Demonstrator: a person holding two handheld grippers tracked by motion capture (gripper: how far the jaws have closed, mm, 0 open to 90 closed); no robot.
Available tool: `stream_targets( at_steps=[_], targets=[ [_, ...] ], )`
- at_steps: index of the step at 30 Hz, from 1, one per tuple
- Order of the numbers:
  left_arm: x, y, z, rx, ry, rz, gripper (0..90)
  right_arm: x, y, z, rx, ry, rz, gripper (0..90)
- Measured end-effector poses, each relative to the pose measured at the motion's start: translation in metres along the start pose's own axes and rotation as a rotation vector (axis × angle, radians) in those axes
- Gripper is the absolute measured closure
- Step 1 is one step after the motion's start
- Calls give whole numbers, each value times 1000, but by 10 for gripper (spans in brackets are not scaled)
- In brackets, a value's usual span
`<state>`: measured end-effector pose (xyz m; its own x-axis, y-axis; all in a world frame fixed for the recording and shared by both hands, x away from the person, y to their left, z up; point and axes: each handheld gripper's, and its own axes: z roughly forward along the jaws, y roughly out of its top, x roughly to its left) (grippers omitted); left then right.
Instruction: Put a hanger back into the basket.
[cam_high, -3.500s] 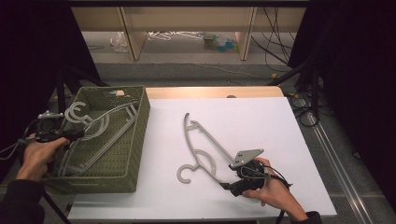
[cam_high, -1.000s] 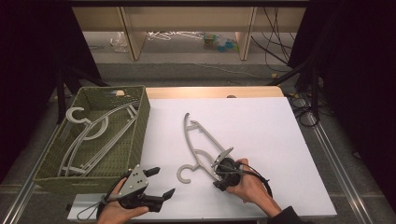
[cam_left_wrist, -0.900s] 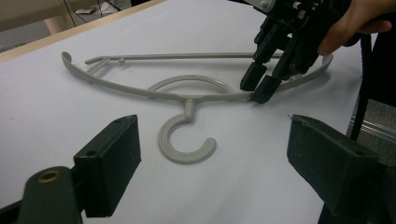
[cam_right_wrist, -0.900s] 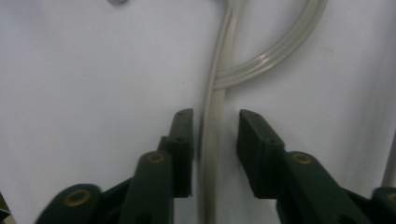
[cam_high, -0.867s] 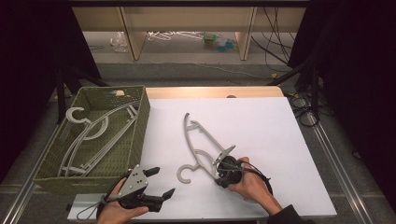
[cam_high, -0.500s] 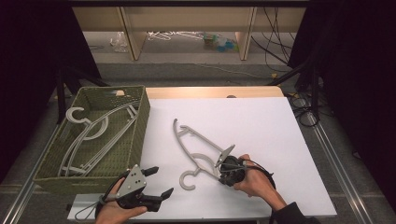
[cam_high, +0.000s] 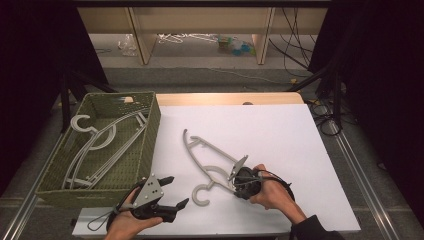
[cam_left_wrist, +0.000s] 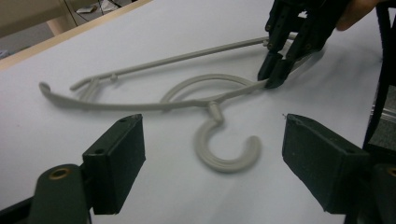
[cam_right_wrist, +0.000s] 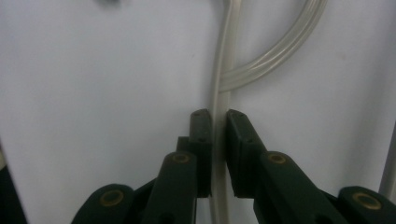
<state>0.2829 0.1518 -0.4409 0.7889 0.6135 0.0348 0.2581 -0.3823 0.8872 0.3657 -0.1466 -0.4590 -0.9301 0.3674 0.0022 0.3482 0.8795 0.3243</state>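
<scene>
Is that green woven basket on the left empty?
No, the green woven basket holds grey plastic hangers lying inside it, as the high view shows.

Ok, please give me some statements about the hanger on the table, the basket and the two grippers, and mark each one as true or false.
1. The right gripper is shut on a thin arm of the grey hanger. True.
2. The left gripper also grips that hanger. False: its jaws stand wide apart, short of the hook, and touch nothing.
3. The green basket holds no hangers. False: grey hangers lie inside it.
4. The hanger held by the right gripper lies on the white table, outside the basket. True.
5. The basket stands to the right of the white table top. False: in the high view it stands at the left.
</scene>
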Motion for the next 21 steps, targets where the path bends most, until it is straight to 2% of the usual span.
stream_targets(
  at_steps=[1,3,4,6,7,8,10,11,13,16,20,21],
  targets=[
    [2,2,1,2,5,15,215,-1,-1,-3,16,15,-18,820],
    [5,4,6,5,18,20,233,-1,-4,-11,-12,42,-34,820],
    [7,5,9,5,23,44,252,0,-5,-15,-14,53,-38,820],
    [8,8,18,41,30,88,272,0,-6,-22,-25,81,-57,820],
    [8,9,24,63,23,116,288,1,-7,-25,-33,95,-66,820],
    [8,10,29,100,-11,141,308,1,-8,-27,-37,111,-75,820],
    [8,12,40,116,-33,201,330,3,-10,-31,-45,130,-89,820],
    [7,12,45,133,-37,230,347,4,-10,-33,-49,143,-98,820],
    [5,11,54,163,-51,258,362,5,-12,-37,-52,161,-109,820],
    [1,11,63,214,-45,350,377,6,-13,-41,-52,187,-126,820],
    [-4,9,70,216,-61,402,404,10,-12,-43,-57,205,-149,820],
    [-5,9,71,222,-77,411,423,11,-12,-43,-52,214,-149,819]
  ],
)
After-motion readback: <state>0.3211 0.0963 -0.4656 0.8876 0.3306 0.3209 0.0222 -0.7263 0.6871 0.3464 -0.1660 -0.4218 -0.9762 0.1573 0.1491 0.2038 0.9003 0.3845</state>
